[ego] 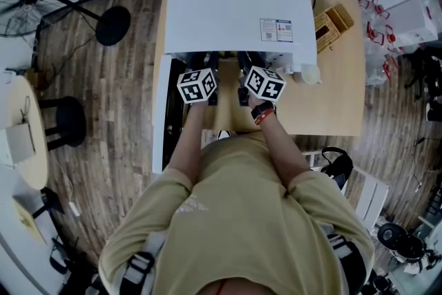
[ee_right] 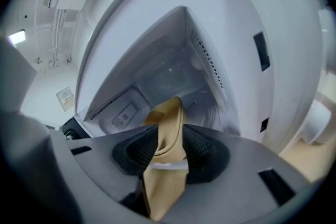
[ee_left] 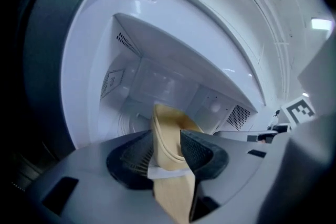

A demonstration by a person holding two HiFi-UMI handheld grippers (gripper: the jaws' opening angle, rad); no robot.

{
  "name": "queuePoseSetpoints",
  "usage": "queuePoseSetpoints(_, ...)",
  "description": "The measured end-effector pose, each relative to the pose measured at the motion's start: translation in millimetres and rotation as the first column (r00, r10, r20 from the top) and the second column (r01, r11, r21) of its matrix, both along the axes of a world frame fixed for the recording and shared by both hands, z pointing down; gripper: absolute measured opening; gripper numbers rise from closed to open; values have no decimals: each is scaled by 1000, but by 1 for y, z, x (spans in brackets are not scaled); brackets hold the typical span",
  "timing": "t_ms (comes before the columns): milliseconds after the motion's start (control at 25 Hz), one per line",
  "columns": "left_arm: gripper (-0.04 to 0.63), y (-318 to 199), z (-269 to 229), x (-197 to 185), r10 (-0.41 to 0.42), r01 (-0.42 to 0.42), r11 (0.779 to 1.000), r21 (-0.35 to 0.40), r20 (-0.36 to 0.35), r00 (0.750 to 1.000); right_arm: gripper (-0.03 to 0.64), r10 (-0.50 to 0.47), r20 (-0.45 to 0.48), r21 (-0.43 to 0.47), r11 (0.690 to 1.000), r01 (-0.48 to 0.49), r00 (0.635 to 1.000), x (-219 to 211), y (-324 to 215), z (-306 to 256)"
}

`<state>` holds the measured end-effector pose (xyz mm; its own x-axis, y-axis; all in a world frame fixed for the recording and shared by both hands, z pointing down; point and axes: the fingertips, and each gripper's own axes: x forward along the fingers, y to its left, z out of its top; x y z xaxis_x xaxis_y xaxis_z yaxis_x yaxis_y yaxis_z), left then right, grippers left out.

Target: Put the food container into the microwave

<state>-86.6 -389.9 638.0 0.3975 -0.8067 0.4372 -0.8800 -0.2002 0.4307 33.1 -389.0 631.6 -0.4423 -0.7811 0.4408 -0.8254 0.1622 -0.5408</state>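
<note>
- Where the person leans over the wooden table (ego: 342,97), both forearms reach forward to the front of the white microwave (ego: 238,10).
- The left gripper (ee_left: 167,153) has its jaws closed down on one thin edge of the tan food container (ee_left: 169,126).
- The right gripper (ee_right: 169,150) pinches another edge in the same way.
- The container hangs at the mouth of the open cavity, probably just inside it.
- Beyond it are the white back wall and vent holes (ee_left: 239,115).
- The door (ego: 159,114) stands open at the left.
</note>
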Motion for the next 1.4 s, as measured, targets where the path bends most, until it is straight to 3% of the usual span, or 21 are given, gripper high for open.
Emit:
queuePoseSetpoints(320,156,30,-11,-4,-17,17,1000,17,-4,1000,144,11,-12,7,1000,-10,1000,6,30,-9)
queuePoseSetpoints(1000,140,97,-28,15,58,-61,997,52,50,997,132,26,-81,65,998,-21,996,19,106,-26)
queuePoseSetpoints(1400,80,137,-35,25,94,-100,992,82,71,993,75,23,-111,103,995,-11,994,18,149,-32)
